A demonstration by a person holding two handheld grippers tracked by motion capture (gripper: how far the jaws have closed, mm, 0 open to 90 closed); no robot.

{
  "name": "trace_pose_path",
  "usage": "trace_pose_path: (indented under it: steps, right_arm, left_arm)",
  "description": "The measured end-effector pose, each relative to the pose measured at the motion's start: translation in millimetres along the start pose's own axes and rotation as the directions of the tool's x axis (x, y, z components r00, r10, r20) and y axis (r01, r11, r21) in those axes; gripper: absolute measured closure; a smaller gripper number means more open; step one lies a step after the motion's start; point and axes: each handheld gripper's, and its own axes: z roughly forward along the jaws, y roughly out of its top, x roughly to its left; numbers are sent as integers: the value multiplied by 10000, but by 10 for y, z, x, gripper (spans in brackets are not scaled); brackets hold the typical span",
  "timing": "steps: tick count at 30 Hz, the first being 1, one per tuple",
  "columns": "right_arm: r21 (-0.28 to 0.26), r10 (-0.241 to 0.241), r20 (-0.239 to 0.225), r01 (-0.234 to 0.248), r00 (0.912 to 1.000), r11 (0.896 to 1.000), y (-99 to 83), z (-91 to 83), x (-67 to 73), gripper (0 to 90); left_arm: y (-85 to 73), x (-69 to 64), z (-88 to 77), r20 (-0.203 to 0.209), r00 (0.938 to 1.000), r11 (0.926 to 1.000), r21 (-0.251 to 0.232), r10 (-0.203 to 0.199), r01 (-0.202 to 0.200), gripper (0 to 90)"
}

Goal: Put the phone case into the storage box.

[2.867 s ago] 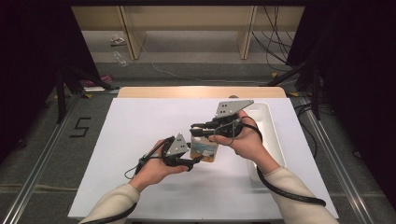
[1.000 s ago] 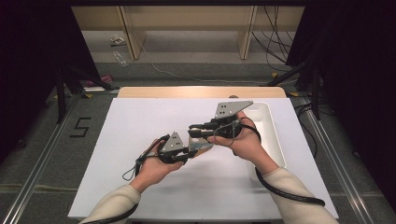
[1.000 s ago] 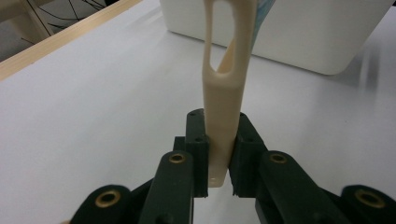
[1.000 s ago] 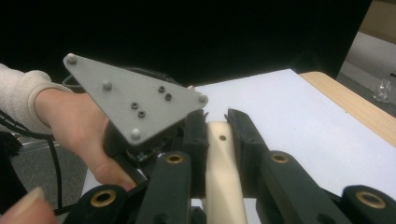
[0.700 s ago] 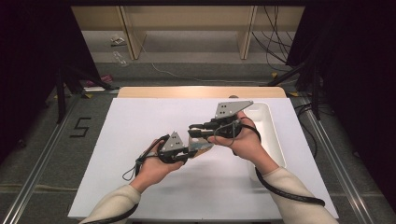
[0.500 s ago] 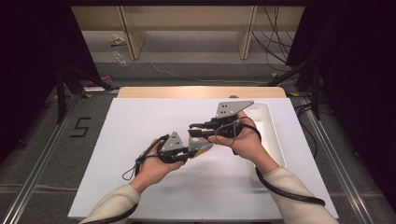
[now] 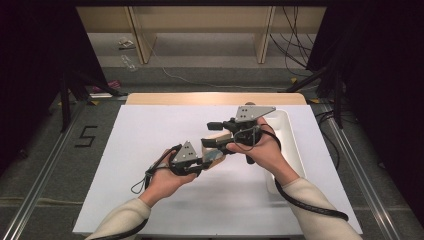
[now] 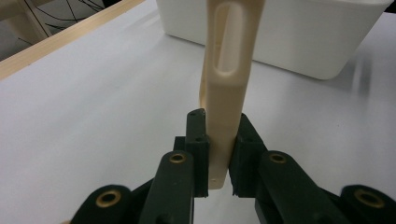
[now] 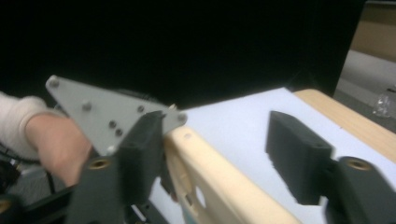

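A cream board with a long slot in its handle stands edge-on between the left gripper's jaws, which are shut on its end. In the high view that left gripper holds the board just above the white table, at the centre. My right gripper reaches in from the right. Its jaws have just been opening and now stand apart around the board's other end. In the right gripper view, one pad is close beside the board and the other pad is well off it.
A white rectangular bin sits on the table's right side, just behind my right hand; it appears as a white wall in the left gripper view. The white table top has a wooden strip along its far edge. Dark curtains hang on both sides.
The right gripper's jaws have spread apart and let go of the board's end. Both hands stay where they were, and the left gripper keeps its hold.
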Motion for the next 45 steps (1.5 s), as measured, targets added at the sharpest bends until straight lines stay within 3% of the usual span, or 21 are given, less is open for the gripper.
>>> trace_pose_path:
  steps: [9, 16, 18, 26, 30, 45]
  right_arm:
    - [-1057, 318, 765, -236, 9966, 9941, 22, -93, -24, 214]
    - [-879, 365, 1614, -225, 9862, 9959, 7, -95, -11, 3]
    - [-808, 356, 1875, -207, 9816, 9965, -19, -76, -7, 1]
    - [-783, 461, 2598, -265, 9646, 9966, -104, 14, 25, 1]
    - [-850, 503, 2862, -270, 9569, 9960, -130, 53, 50, 0]
    - [-963, 611, 3216, -315, 9449, 9949, -172, 189, 169, 0]
  left_arm:
    - [-19, 25, -8, -321, 9991, 9996, 7, -267, 267, 797]
    - [-27, 57, -36, -871, 9918, 9956, -121, -936, 929, 795]
    - [-23, 61, -49, -1067, 9868, 9925, -193, -1221, 1207, 794]
    - [-2, 55, -88, -1801, 9679, 9845, -306, -1754, 1727, 794]
    - [9, 40, -92, -1983, 9619, 9821, -336, -1884, 1855, 794]
    - [34, -17, -60, -2161, 9575, 9814, -200, -1909, 1911, 795]
